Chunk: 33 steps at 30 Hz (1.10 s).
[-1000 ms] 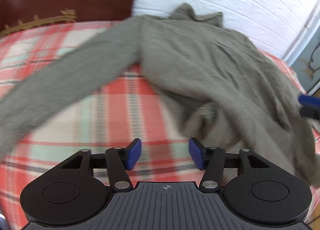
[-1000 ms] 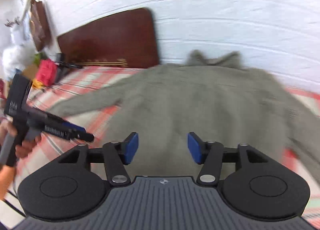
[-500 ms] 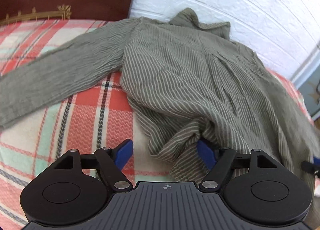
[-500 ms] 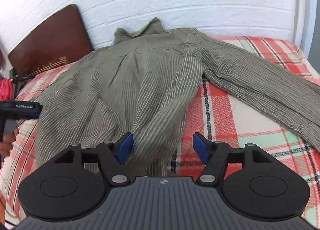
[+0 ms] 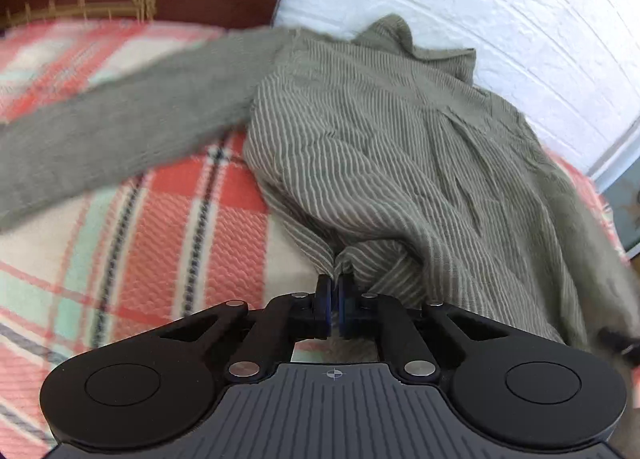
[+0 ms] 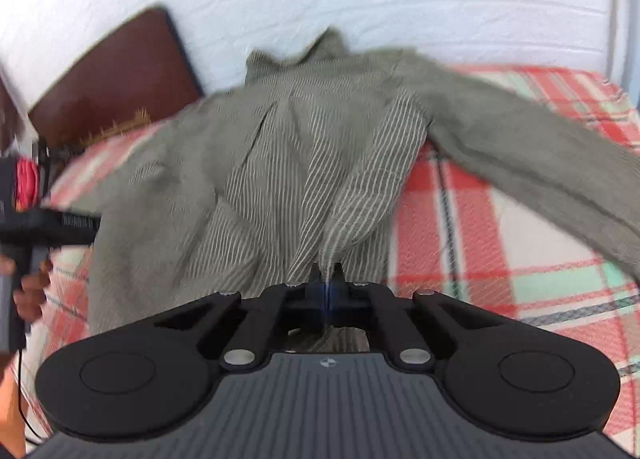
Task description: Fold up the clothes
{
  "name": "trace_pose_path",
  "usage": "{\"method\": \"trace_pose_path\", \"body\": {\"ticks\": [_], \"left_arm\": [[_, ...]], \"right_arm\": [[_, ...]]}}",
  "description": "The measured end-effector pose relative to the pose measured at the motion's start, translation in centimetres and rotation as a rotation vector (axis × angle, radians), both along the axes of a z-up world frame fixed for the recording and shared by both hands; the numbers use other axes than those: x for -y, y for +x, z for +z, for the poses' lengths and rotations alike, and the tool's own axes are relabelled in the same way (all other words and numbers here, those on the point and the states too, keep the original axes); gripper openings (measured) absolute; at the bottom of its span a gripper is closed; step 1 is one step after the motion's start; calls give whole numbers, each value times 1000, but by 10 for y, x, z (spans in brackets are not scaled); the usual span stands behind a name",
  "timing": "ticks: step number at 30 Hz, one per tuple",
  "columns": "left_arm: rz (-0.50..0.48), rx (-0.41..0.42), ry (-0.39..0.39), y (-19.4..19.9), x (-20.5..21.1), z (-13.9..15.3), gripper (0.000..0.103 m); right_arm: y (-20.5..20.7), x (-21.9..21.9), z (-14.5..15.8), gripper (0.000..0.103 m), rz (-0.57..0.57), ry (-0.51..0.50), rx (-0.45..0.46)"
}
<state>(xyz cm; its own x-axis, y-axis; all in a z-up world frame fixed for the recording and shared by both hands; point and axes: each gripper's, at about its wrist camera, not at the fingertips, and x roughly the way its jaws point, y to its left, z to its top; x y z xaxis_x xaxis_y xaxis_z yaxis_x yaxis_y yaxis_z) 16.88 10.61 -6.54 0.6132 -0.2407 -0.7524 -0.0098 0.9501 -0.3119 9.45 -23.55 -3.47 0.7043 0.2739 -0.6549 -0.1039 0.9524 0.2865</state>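
Both hand-held grippers are closed on the hem of the shirt [image 5: 380, 147], and their jaws have just been closing. In the left wrist view, the left gripper [image 5: 335, 291] has its blue pads pressed together on a bunch of the striped cloth, which rises from the pads toward 12 o'clock. In the right wrist view, the right gripper [image 6: 327, 279] pinches another part of the hem in the same way, and the cloth is drawn into a narrow pleat just above the pads.

The shirt is olive green with thin pale stripes. It lies on a bed cover [image 5: 168, 227] with a red, cream and mint check pattern. The collar [image 5: 394, 33] points to 12 o'clock, near the white brick wall [image 5: 520, 11]. In the left wrist view one sleeve [image 5: 112, 139] stretches toward 9 o'clock, and it is blurred. In the right wrist view the other sleeve [image 6: 528, 163] goes toward 3 o'clock.

A dark brown headboard [image 6: 112, 79] stands at 10 o'clock in the right wrist view. At 9 o'clock of that view, a hand [image 6: 30, 283] holds the handle of the left gripper.
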Motion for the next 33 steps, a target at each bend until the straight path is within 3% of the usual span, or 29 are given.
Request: {"method": "trace_pose_path", "body": {"ticks": [4,7,9,11,15,16,17,19,20,22,25,27,30,32,33], "left_arm": [[25,112,45,-25,-9,35,0],[77,171,64,-47,-26,57,0],[124,185,128,-58,-33,60,0],[153,156,185,-64,-40,52,0],[159,35,176,-69,-54,25,0],[148,31,175,-72,-51,23,12],[131,39,169,-78,-49,23,21],[93,61,161,-85,-41,25,30],[66,74,156,-86,-37,28,37],[42,100,154,-84,-26,31,68],[19,120,159,-75,-8,31,74],[-2,107,120,-65,-1,25,76],[-16,73,74,-56,9,15,77],[-18,51,49,-52,15,8,72],[-24,36,22,-52,14,6,39]], "right_arm": [[-12,35,23,2,-92,55,91],[-11,68,25,2,-205,72,99],[-7,83,13,2,-260,83,59],[2,92,-9,2,-294,77,-9],[9,100,-50,6,-342,115,-99],[3,100,-49,11,-363,136,-69],[-1,98,-44,28,-379,130,-61],[-12,95,-31,50,-402,103,-22],[-20,91,-23,50,-389,79,8],[-34,85,-7,52,-360,45,62],[-48,77,10,62,-307,29,111],[-53,71,15,63,-280,23,123],[-59,66,15,64,-269,17,120],[-61,64,13,65,-267,22,108],[-61,63,11,65,-265,27,100]]}}
